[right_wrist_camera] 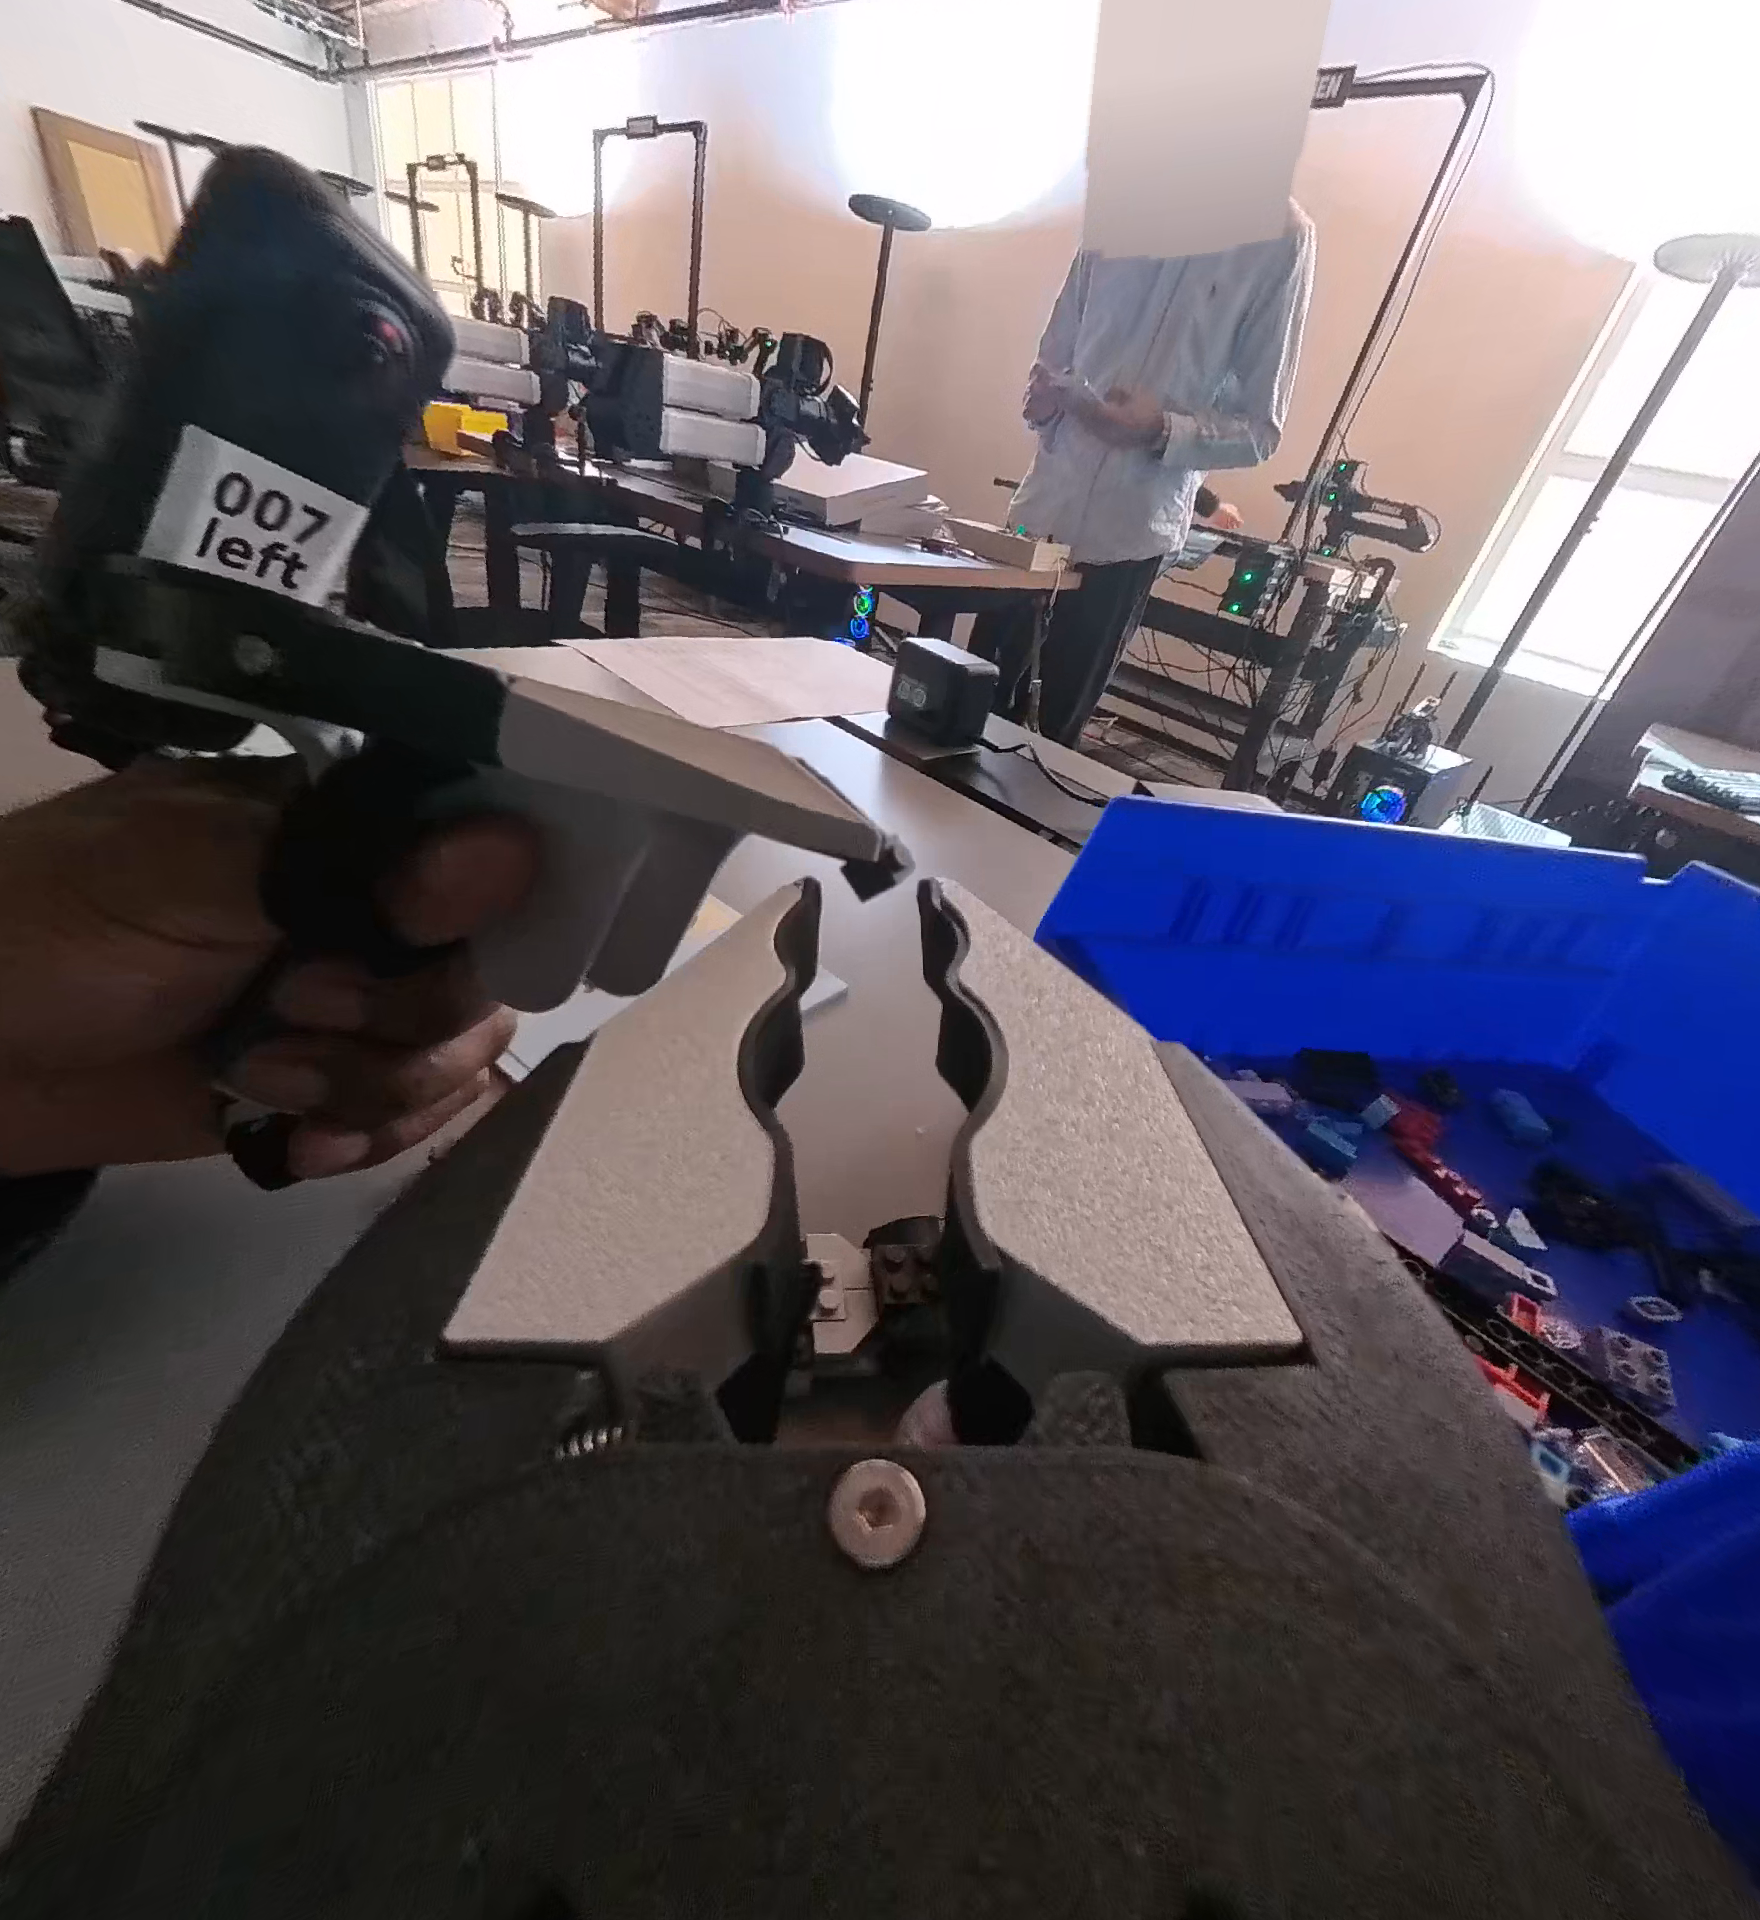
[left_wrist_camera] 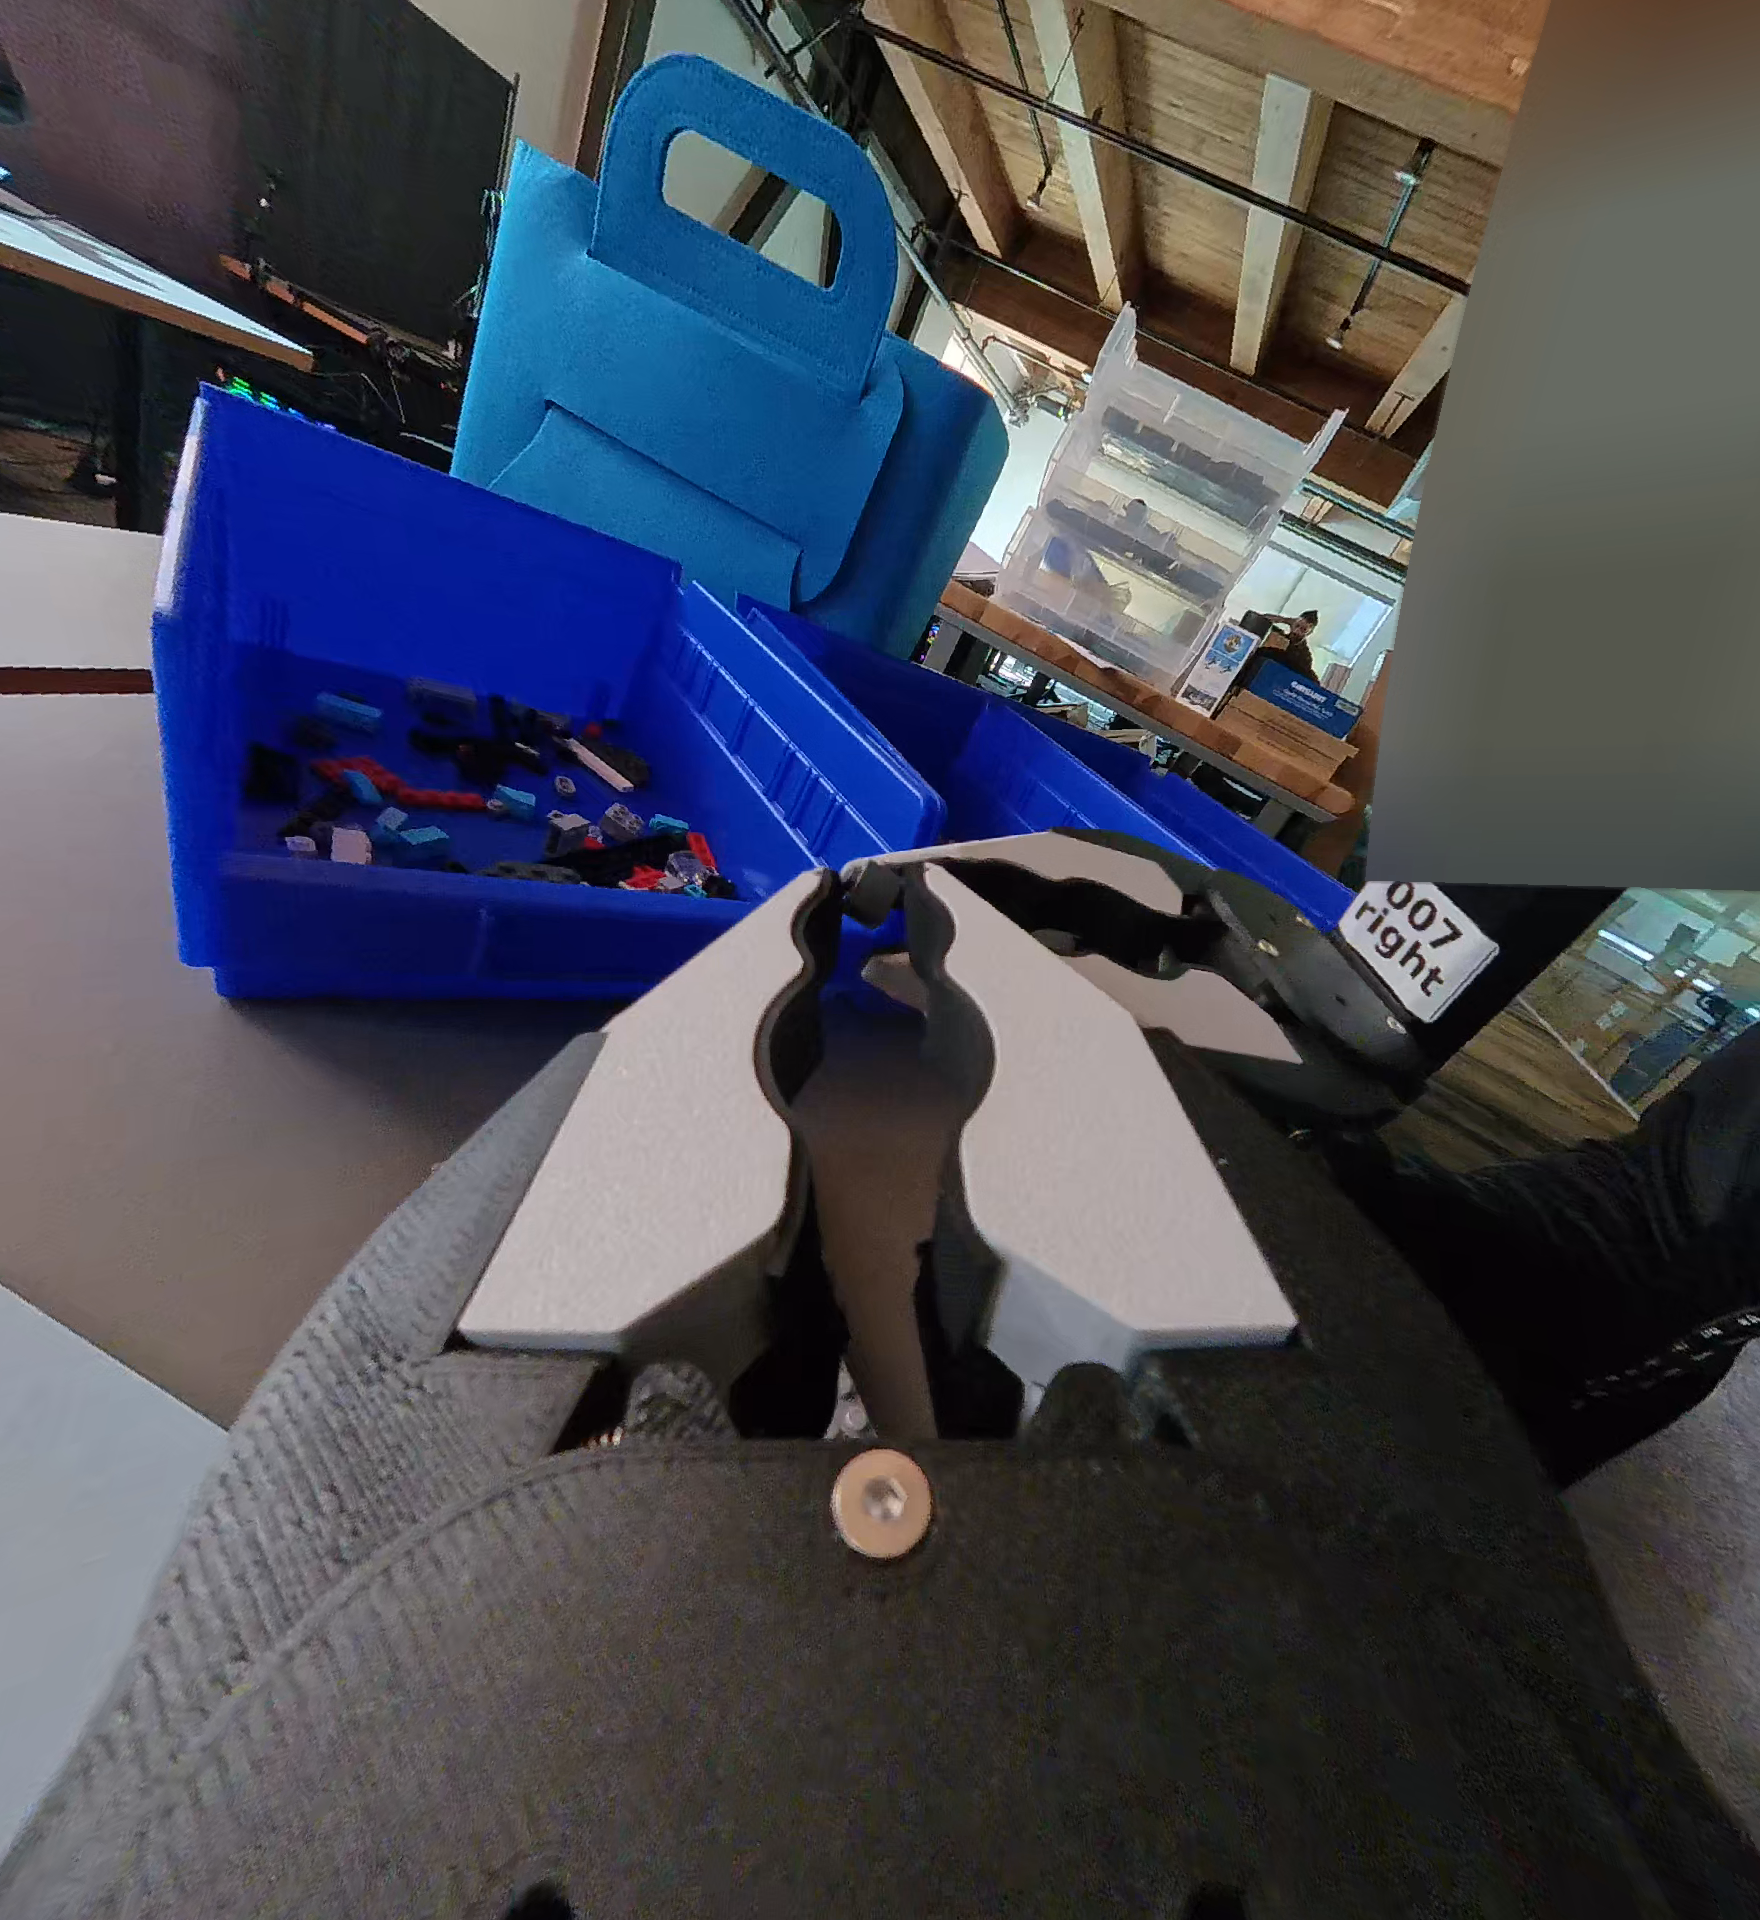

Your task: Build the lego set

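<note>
My left gripper (left_wrist_camera: 871,888) is shut on a small dark grey lego piece (left_wrist_camera: 871,899) and holds it in the air. In the right wrist view the left gripper (right_wrist_camera: 871,868) comes in from the left, held by a hand, with the piece (right_wrist_camera: 874,875) at its tip. My right gripper (right_wrist_camera: 871,896) is open and empty, its tips on either side just below that piece. Its fingers (left_wrist_camera: 1011,862) reach in from the right in the left wrist view. A small grey and black lego assembly (right_wrist_camera: 855,1294) lies on the table below the right gripper.
A blue bin (left_wrist_camera: 502,935) (right_wrist_camera: 1375,914) of loose lego pieces stands just beyond the grippers, a second blue bin (left_wrist_camera: 1042,758) beside it. A blue felt bag (left_wrist_camera: 710,395) stands behind. A grey sheet (left_wrist_camera: 24,1455) lies at the near left. A person (right_wrist_camera: 1146,416) stands at a far table. Only a small space, under 4 cm, lies between the two pairs of fingers.
</note>
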{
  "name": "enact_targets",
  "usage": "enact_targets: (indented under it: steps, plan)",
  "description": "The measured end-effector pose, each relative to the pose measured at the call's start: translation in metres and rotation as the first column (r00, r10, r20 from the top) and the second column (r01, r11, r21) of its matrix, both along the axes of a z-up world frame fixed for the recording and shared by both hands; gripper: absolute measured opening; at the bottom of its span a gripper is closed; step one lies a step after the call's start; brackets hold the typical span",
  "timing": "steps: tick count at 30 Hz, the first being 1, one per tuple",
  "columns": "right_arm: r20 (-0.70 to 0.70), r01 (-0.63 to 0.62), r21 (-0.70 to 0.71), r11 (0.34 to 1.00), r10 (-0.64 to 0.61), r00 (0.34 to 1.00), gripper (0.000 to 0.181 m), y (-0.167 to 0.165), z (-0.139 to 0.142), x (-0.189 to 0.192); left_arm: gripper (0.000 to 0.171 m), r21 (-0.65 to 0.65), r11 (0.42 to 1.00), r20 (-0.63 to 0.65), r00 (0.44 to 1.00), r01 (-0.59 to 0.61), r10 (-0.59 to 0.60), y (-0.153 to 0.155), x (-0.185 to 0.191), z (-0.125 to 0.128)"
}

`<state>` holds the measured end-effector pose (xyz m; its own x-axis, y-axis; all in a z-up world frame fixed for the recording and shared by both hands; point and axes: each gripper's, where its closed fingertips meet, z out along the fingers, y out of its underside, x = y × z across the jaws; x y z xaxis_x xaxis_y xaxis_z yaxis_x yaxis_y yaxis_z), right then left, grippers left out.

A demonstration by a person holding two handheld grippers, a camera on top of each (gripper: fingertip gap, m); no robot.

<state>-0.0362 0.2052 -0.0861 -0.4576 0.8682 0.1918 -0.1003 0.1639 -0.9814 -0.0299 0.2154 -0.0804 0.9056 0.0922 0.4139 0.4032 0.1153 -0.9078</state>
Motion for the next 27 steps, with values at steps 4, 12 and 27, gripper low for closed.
enact_targets:
  steps: [4, 12, 27]
  plan:
    - [-0.008, 0.002, 0.009, 1.000, -0.002, 1.000, 0.021, -0.001, 0.000, 0.001, 0.011, 0.010, 1.000, 0.012, 1.000, -0.010, 0.009, 0.000, 0.000, 0.001]
    - [0.011, -0.010, -0.050, 0.999, 0.010, 1.000, 0.021, 0.002, 0.000, 0.002, 0.011, 0.030, 0.999, 0.088, 0.996, -0.016, 0.013, -0.002, -0.003, -0.002]
    - [0.052, -0.035, -0.097, 0.995, 0.040, 0.998, 0.024, -0.007, -0.004, -0.003, 0.011, 0.056, 0.998, 0.236, 0.972, -0.018, 0.005, -0.011, -0.011, -0.004]
